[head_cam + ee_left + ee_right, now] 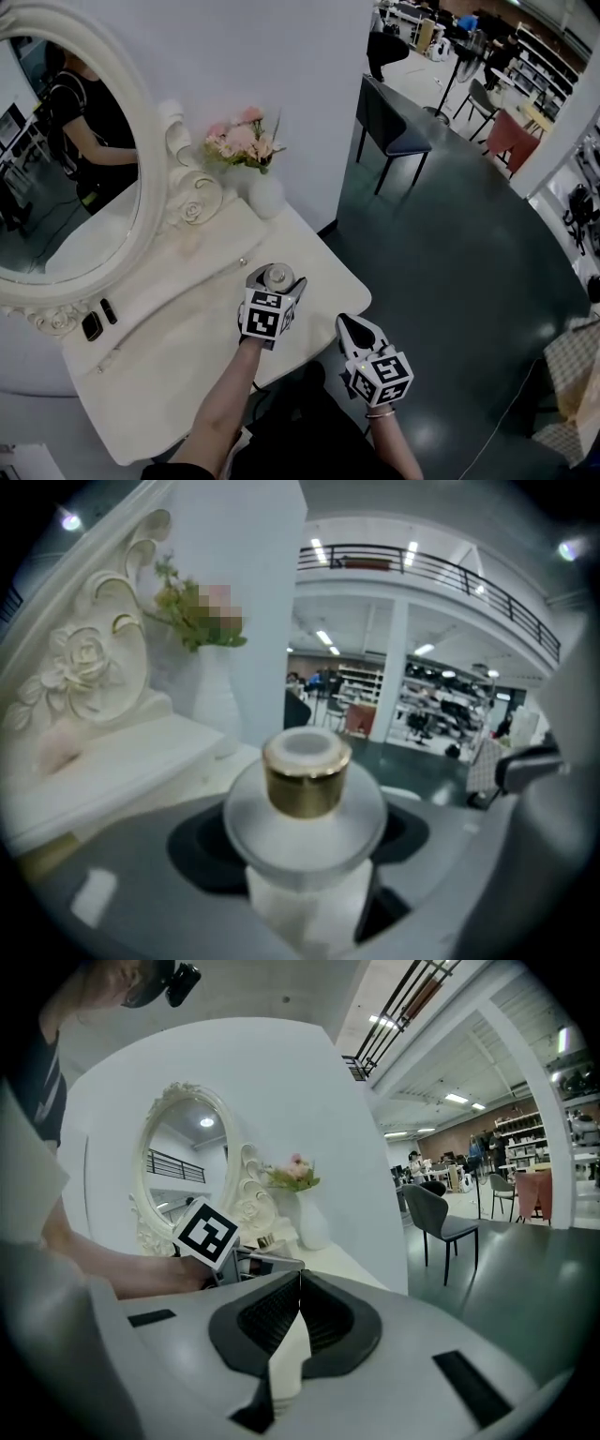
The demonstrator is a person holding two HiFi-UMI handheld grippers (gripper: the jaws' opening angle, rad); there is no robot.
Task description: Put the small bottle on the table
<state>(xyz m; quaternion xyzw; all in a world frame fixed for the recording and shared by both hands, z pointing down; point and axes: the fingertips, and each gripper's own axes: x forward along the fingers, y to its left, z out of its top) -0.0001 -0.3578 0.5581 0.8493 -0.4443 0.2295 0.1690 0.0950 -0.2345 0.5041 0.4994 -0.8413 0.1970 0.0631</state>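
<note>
Holding bottle (305, 799) clamped in left gripper (277, 281) over table (187, 375), gold cap up. Holding right gripper (352, 328) beside table edge, jaws together, empty.

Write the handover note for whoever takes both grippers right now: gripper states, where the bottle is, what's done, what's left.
Left gripper: shut on the small bottle, gold cap pointing away from the gripper.
Right gripper: shut, empty, past the table's front edge, above the floor.
Bottle: over the right front part of the white table, short of the vase. I cannot tell whether its base touches the top.
Done: bottle gripped and brought over the table.
Left: set it standing on the table, open the left jaws, back off.
</note>
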